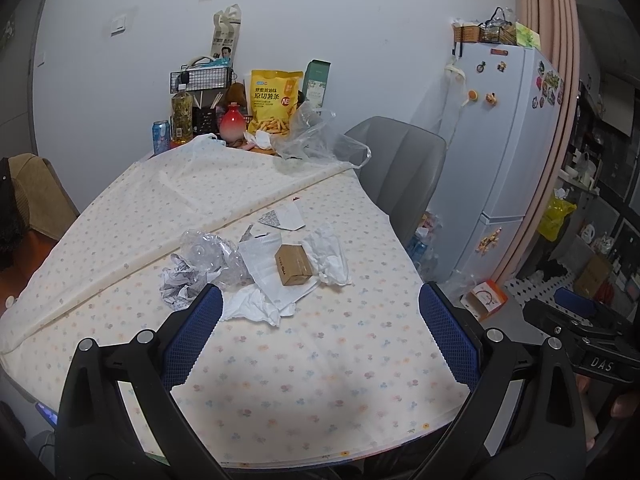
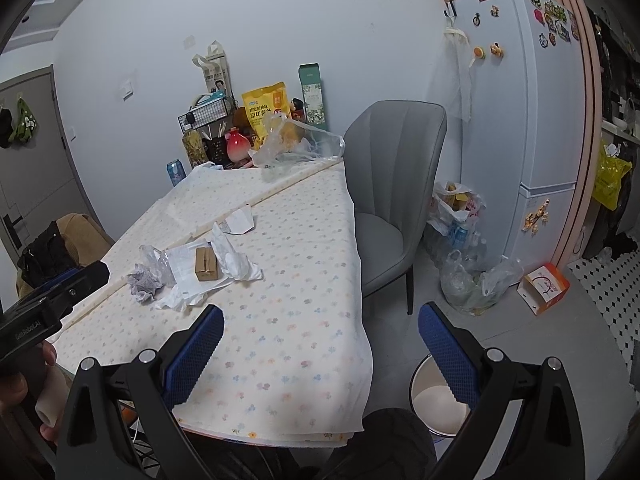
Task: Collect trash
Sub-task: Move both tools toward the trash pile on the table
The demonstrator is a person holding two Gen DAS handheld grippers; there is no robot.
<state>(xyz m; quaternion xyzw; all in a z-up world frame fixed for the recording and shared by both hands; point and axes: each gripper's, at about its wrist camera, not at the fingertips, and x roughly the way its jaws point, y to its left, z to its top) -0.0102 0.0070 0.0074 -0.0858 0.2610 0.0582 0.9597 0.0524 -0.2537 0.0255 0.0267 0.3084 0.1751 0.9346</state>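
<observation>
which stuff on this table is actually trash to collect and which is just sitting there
Trash to collect, in the pile mid-table:
crumpled printed paper
clear plastic wrap
small cardboard box
white tissue
torn white packet
Likely destination: bin on the floor.

Just lying about, at the far end:
yellow snack bag
red vase
blue can
oil bottle

Both tongs open, empty.
</observation>
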